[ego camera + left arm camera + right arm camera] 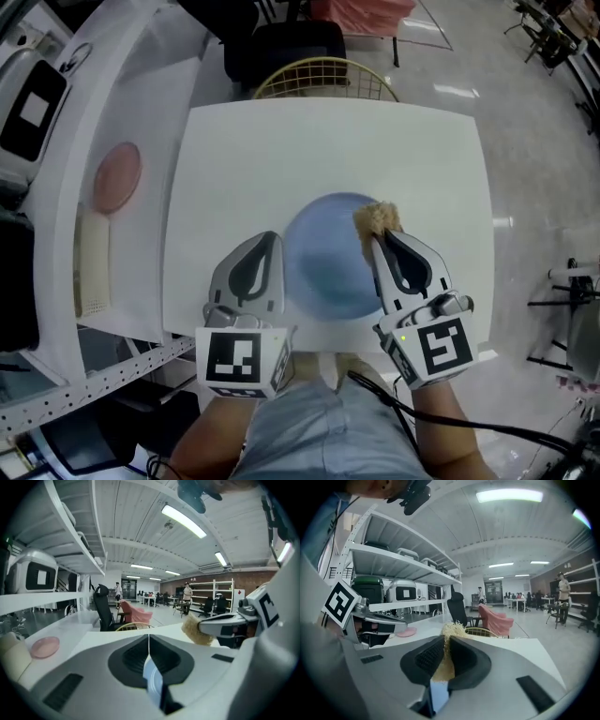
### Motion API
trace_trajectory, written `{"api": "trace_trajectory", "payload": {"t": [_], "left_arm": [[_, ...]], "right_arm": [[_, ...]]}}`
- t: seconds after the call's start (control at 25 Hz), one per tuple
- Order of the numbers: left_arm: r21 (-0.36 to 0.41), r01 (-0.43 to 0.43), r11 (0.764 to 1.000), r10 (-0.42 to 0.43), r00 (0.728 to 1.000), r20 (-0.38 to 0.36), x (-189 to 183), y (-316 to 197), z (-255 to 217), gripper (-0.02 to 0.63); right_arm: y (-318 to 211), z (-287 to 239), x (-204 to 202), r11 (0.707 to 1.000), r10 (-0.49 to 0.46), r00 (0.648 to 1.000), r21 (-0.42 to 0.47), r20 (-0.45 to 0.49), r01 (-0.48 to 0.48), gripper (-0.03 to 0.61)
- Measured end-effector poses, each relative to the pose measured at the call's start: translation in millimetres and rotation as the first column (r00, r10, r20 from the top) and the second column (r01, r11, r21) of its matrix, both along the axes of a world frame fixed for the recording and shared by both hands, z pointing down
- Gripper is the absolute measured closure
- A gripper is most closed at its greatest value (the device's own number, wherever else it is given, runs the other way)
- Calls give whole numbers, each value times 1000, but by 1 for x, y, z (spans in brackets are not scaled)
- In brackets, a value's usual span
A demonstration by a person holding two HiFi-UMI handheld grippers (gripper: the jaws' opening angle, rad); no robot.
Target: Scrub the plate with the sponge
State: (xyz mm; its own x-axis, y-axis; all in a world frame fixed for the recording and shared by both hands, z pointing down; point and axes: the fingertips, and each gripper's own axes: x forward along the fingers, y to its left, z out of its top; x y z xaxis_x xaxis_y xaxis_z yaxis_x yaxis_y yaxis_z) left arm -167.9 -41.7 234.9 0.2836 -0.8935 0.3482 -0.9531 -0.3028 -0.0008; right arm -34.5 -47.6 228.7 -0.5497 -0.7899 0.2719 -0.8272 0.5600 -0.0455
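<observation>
A pale blue plate (328,253) lies on the white table (328,150), near its front edge. My left gripper (277,238) is shut on the plate's left rim, and the rim shows as a thin blue edge (152,679) between its jaws. My right gripper (373,232) is shut on a tan, fibrous sponge (377,218), which rests on the plate's upper right part. The sponge (449,641) sticks out past the right jaws. From the left gripper view the sponge (196,629) shows at the tip of the right gripper (201,629).
A pink dish (117,176) and a cream pad (91,265) lie on the white shelf unit to the left. A yellow wire basket (325,79) and a dark chair (281,45) stand beyond the table's far edge. People stand far off in the hall.
</observation>
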Motion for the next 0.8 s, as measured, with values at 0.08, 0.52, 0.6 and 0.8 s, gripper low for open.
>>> {"api": "trace_trajectory", "payload": {"t": [0.08,0.52,0.6,0.8], "left_arm": [[-45,-7,999,6,1000,-11,-2,-4,22,600],[-278,-25,960,4,997,-75,6,-8,129,583],[-305,-23,952,-7,995,-96,7,-8,140,502],[-356,-18,934,-26,993,-119,5,-9,158,502]], "right_arm": [[-1,20,-4,999,-3,1000,-44,-4,3,537],[-7,108,3,972,3,1000,-236,-11,-6,537],[-9,114,2,970,0,1000,-244,-13,-3,537],[-8,122,1,965,-5,1000,-263,-25,-2,537]]}}
